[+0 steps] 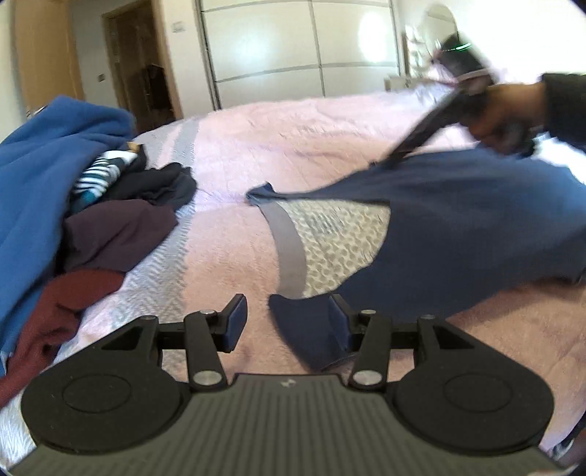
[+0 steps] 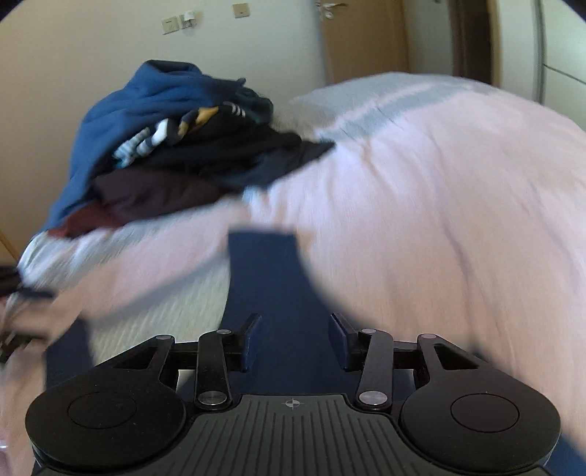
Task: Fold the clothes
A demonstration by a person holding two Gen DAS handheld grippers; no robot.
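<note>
Bright daylight, glare on the wardrobe [image 1: 370,33], motion blur, fisheye-darkened corners.

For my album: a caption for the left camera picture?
Navy garment spread on pink bed, laundry pile beside.

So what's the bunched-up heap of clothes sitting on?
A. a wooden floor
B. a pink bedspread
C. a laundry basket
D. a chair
B: the heap of clothes, with a bright blue garment on top of it, lies directly on the pink bedspread, which spreads out around it in both wrist views; no chair or basket is in sight.
</note>
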